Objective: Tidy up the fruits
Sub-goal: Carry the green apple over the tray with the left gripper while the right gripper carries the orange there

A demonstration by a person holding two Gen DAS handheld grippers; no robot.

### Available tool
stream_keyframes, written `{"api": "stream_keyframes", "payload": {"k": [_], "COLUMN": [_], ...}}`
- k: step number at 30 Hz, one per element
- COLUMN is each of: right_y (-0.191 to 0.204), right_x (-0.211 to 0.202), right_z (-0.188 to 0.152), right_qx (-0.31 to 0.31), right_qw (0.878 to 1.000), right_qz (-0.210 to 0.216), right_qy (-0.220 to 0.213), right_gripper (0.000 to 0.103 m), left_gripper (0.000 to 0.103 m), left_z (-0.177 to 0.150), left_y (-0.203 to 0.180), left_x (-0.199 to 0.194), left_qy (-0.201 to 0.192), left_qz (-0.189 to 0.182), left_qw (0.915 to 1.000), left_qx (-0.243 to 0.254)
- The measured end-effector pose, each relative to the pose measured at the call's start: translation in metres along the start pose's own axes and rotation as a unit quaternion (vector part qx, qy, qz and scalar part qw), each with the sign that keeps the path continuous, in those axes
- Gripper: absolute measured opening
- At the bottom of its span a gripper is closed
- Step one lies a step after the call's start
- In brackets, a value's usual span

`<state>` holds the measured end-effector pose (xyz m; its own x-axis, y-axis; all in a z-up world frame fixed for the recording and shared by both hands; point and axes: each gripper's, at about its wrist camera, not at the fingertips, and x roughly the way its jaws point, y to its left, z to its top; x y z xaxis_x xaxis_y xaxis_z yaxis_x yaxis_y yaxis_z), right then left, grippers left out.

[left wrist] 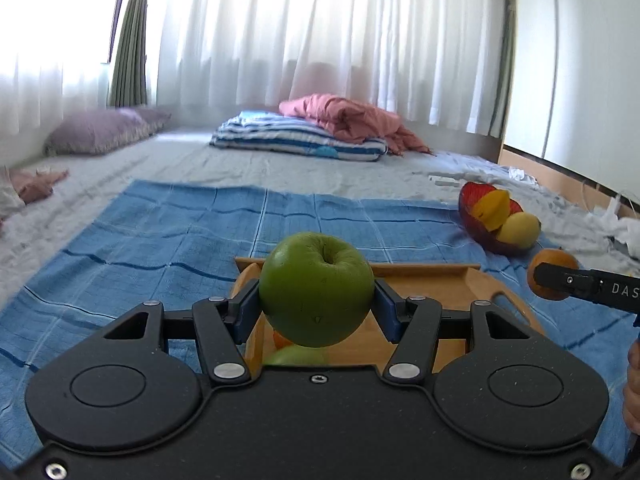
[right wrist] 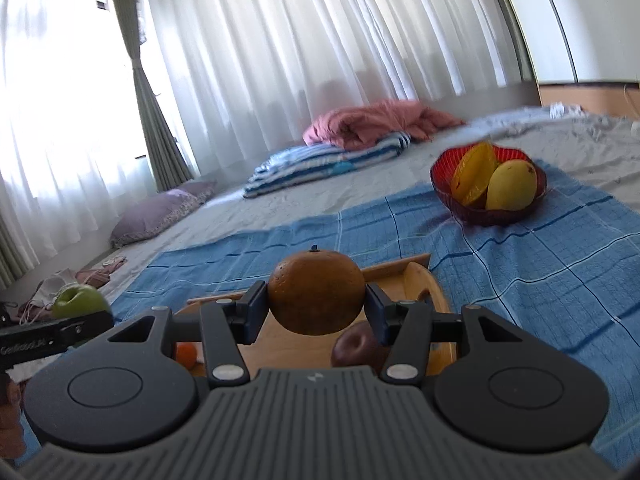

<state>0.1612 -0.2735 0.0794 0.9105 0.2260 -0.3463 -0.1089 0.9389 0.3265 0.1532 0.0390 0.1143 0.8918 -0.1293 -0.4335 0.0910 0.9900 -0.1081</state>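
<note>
Two handheld grippers are hovering side by side above a wooden tray (right wrist: 420, 280) on a blue checked cloth (left wrist: 160, 232). The left gripper (left wrist: 316, 304) is gripping a green apple (left wrist: 316, 288) between half-open fingers; the right gripper (right wrist: 316, 308) is pinching an orange (right wrist: 316, 296) likewise. The tray is holding a dark red apple (right wrist: 356, 350) and a small orange fruit (right wrist: 186, 354). A red bowl (right wrist: 444, 168), farther right, is holding a yellow mango (right wrist: 512, 186) and an orange-yellow fruit (right wrist: 474, 174).

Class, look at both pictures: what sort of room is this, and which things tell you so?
Most likely a bedroom. A purple pillow lies by the curtained window, folded blankets are stacked at the back, and the fruit sits on a blue cloth spread over what looks like a mattress.
</note>
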Motion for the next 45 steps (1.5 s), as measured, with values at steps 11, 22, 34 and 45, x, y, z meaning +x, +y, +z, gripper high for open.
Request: {"api": "stream_keyframes", "payload": {"k": [11,22,34,45], "right_y": [-0.017,-0.007,-0.007,-0.010], "right_x": [0.089,0.131,0.155,0.163], "right_z": [0.020,0.021,0.023,0.014], "right_qx": [0.006,-0.026,-0.037,-0.037], "right_qw": [0.991,0.981,0.973,0.969], "right_qz": [-0.064,-0.110,-0.133,-0.144], "right_qy": [0.118,0.157,0.186,0.198], "right_gripper": [0.055,0.055,0.055,0.056], "left_gripper": [0.056,0.056,0.056,0.056], "left_z": [0.016,0.022,0.013,0.009], "left_y": [0.025,0.024,0.028,0.026], "left_x": [0.091,0.139,0.171,0.182], "left_qy": [0.089,0.124,0.167,0.177], "left_qz": [0.014,0.025,0.040,0.046], "left_qw": [0.9957,0.9919,0.9850,0.9831], "left_qx": [-0.020,-0.013,-0.013,-0.004]}}
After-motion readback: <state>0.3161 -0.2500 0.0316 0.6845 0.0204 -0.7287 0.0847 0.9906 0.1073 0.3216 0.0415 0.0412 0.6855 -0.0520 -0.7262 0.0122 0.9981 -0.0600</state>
